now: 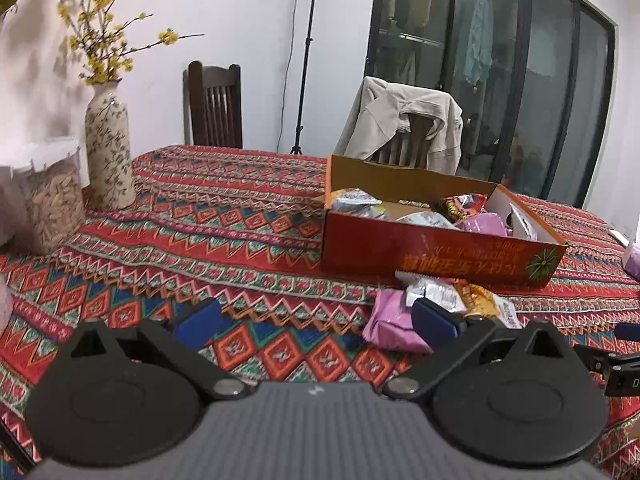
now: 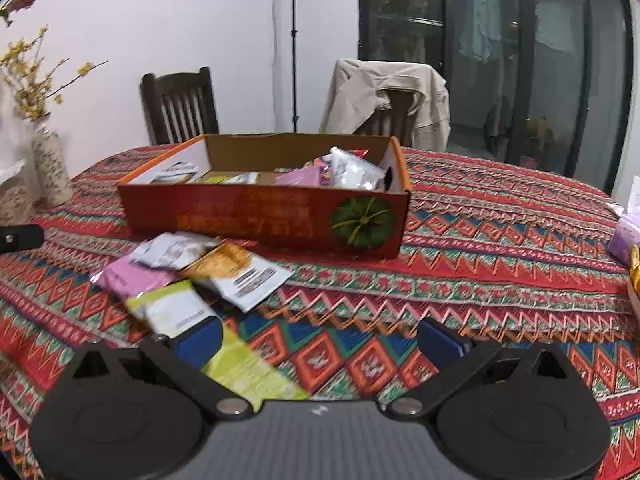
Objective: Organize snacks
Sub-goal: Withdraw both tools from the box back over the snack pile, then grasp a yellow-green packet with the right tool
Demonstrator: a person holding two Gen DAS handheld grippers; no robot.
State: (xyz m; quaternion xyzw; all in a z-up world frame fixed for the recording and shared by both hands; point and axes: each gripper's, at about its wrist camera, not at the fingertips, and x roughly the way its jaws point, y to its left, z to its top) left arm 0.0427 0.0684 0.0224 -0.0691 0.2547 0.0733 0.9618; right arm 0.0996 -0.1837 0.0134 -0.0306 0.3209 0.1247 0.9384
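Both grippers, left [image 1: 316, 322] and right [image 2: 320, 342], gape wide and hold nothing; several snacks already sit in the box [image 2: 264, 216]; you're between picks; next, close on the packets [image 2: 192, 272] just before it.

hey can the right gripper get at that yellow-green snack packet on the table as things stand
Probably yes. The right gripper is open, and the yellow-green snack packet lies flat on the tablecloth just ahead of its left finger, on top of the pile with nothing over it. It sits off-centre, so a small leftward shift seems needed.
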